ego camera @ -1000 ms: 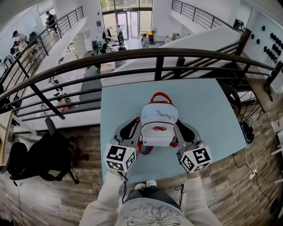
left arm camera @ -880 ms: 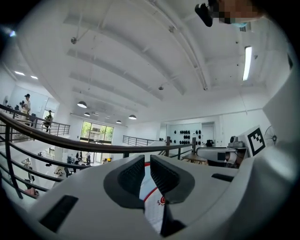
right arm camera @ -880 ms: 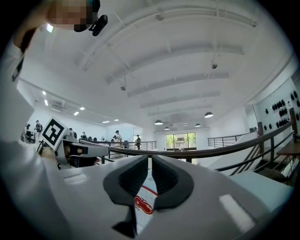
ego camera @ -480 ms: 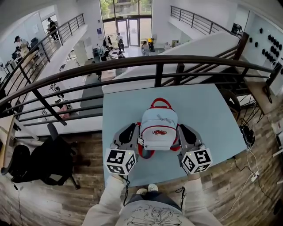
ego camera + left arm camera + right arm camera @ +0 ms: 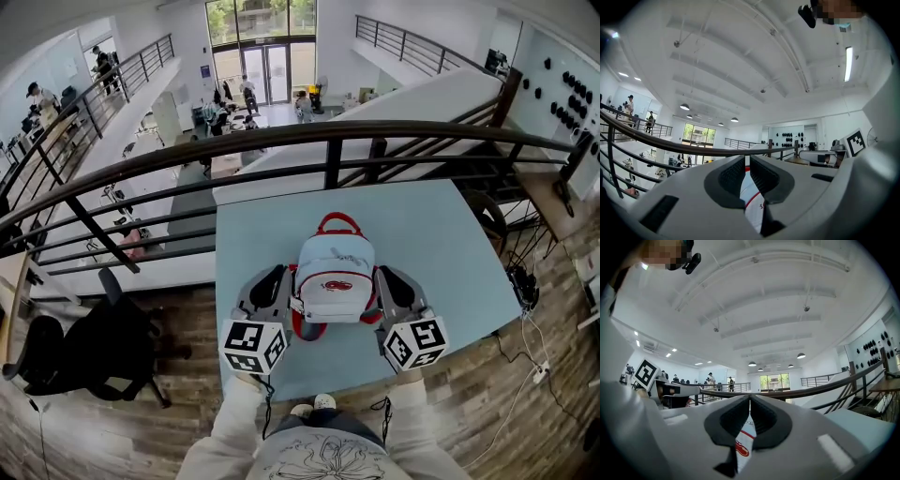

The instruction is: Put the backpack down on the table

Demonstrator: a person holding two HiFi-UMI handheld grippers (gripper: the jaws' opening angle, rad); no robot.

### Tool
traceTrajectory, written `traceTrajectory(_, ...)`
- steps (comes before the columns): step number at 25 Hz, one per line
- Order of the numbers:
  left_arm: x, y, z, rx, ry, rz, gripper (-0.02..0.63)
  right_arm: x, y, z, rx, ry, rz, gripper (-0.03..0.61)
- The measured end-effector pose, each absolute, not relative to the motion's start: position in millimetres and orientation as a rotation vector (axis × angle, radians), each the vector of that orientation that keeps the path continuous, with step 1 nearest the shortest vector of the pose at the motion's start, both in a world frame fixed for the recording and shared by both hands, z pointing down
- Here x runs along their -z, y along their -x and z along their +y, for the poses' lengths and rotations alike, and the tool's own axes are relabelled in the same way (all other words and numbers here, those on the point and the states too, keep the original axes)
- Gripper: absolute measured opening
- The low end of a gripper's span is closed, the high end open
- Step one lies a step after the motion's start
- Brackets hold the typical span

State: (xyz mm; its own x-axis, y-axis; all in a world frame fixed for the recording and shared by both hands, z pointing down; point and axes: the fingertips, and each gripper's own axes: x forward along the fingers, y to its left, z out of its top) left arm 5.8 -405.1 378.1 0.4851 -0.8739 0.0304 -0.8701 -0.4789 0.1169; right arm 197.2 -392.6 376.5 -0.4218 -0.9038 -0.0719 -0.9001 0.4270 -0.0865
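A white backpack [image 5: 336, 277] with red trim and a red top handle stands upright over the near half of the pale blue table [image 5: 441, 244]. Whether its bottom rests on the table I cannot tell. My left gripper [image 5: 284, 277] is at its left side and my right gripper [image 5: 383, 277] at its right side. In the left gripper view the jaws [image 5: 747, 161] are shut on white fabric with red piping [image 5: 752, 199]. In the right gripper view the jaws [image 5: 750, 404] have just been closing and pinch the backpack's fabric [image 5: 743, 446].
A dark metal railing [image 5: 328, 141] runs along the table's far edge, with an open drop to a lower floor behind it. A black chair [image 5: 94, 342] stands on the wooden floor at the left. Cables and a plug strip [image 5: 523, 281] lie on the right.
Both grippers have drawn in against the backpack's sides. The backpack stays in about the same place on the near half of the table.
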Motion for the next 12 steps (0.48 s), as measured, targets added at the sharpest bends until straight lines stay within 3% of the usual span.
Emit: traceTrajectory(12,-378.3,-2.6,-407.0,0.062,-2.606,-1.546,0.035,-380.8,-194.4,-392.9,0.043,1.643,2.556,0.017)
